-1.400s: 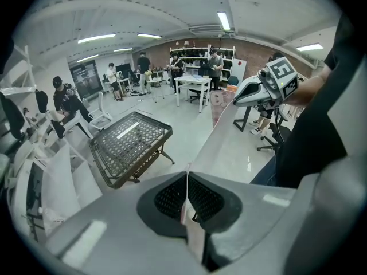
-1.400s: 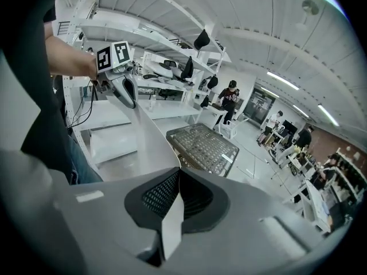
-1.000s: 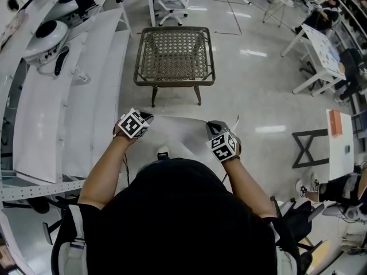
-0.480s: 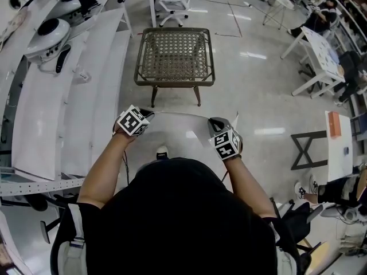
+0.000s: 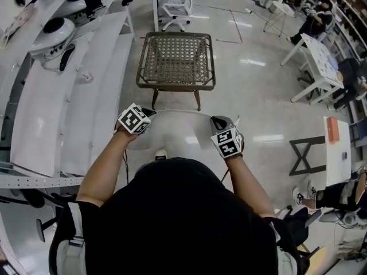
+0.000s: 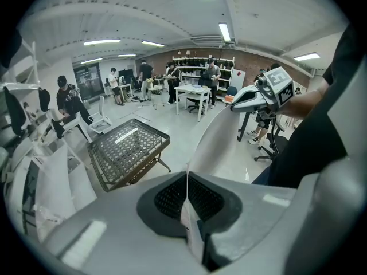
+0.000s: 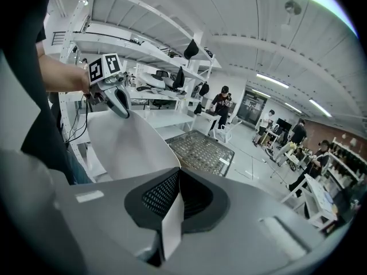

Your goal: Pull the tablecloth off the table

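Note:
A white tablecloth [image 5: 178, 132] hangs stretched between my two grippers, just in front of my body and clear of the table. My left gripper [image 5: 148, 114] is shut on its left corner, and the cloth edge runs pinched between the pads [image 6: 187, 196]. My right gripper [image 5: 217, 121] is shut on the right corner, with a strip of cloth [image 7: 172, 216] clamped between its jaws. The brown wicker table [image 5: 175, 86] stands bare on the floor ahead of the cloth [image 6: 213, 139]. From each gripper view the other gripper shows across the cloth: the right gripper [image 6: 234, 106] and the left gripper [image 7: 123, 110].
Long white shelves [image 5: 69, 96] with gear run along the left. A white office chair [image 5: 175, 4] stands beyond the table [image 6: 129, 148]. White folding tables [image 5: 318, 56] and a black frame [image 5: 301, 153] stand at the right. Several people stand at the far end [image 6: 172, 76].
Both grippers have risen a little, with the cloth still held between them. The cloth's far edge now sits higher, nearer the table's legs in the head view.

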Demonstrator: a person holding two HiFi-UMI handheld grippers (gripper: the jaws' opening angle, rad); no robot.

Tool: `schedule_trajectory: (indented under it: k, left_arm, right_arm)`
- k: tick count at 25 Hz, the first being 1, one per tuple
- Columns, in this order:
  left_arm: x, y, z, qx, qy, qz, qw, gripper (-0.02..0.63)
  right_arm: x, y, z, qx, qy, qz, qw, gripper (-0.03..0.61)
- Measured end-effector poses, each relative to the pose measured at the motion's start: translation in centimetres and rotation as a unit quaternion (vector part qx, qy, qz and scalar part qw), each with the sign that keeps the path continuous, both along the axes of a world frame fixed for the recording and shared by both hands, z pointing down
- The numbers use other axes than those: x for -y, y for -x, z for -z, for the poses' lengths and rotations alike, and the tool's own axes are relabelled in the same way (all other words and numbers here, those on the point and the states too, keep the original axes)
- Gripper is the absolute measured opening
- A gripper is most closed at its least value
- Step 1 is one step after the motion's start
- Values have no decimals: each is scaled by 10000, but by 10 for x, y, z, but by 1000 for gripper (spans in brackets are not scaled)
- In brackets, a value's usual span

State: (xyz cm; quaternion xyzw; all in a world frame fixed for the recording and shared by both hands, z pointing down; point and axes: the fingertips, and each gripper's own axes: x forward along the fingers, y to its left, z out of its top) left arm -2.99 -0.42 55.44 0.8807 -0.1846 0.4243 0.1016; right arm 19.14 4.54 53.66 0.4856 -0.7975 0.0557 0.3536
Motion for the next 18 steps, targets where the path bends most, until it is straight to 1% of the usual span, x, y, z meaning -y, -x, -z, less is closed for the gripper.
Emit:
schedule_trajectory:
  k: [12,18]
  left_arm:
    - [-1,-3,0,-67,-29,1,10000,2]
    - [-4,-9,2,-61,-38,-16,10000,2]
  right_arm:
    - [2,-3,4,62,-49,-36,10000,35]
    - [-3,-11,4,116,11,-97,9999,35]
